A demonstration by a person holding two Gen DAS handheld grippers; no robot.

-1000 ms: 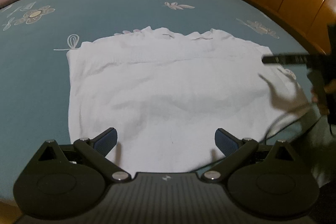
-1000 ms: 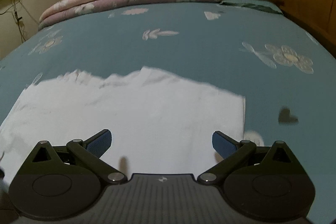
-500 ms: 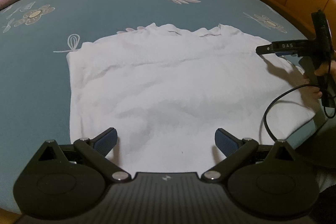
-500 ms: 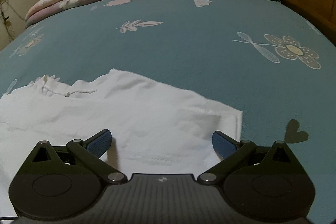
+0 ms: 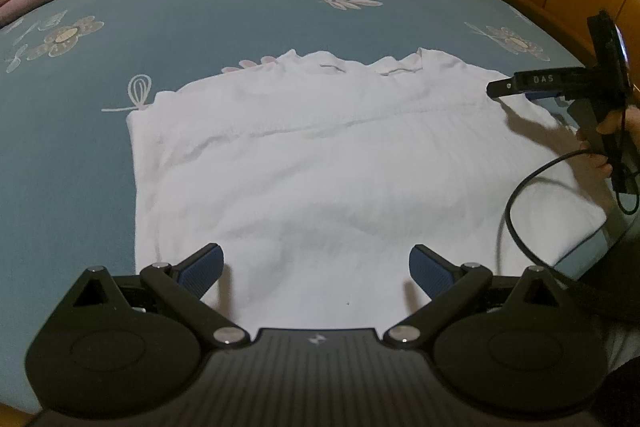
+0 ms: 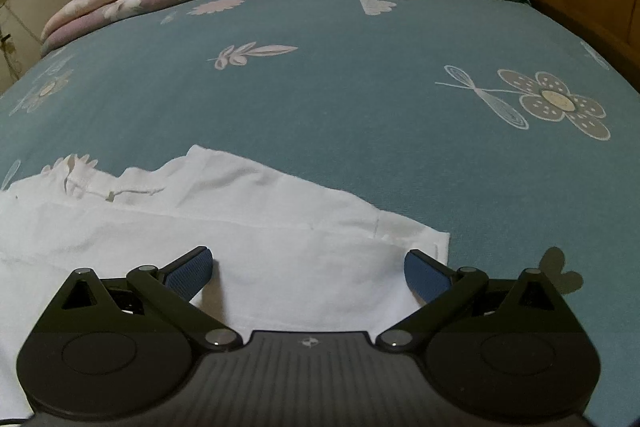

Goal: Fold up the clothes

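The right gripper (image 6: pixel 308 269) has come lower and closer to the right-hand corner of the white garment (image 5: pixel 340 171), which fills more of its view than a second ago. The garment lies spread flat on the blue floral bedsheet (image 6: pixel 340 87). The left gripper (image 5: pixel 316 265) hovers over the near hem. Both grippers' jaws stand wide apart, holding nothing.
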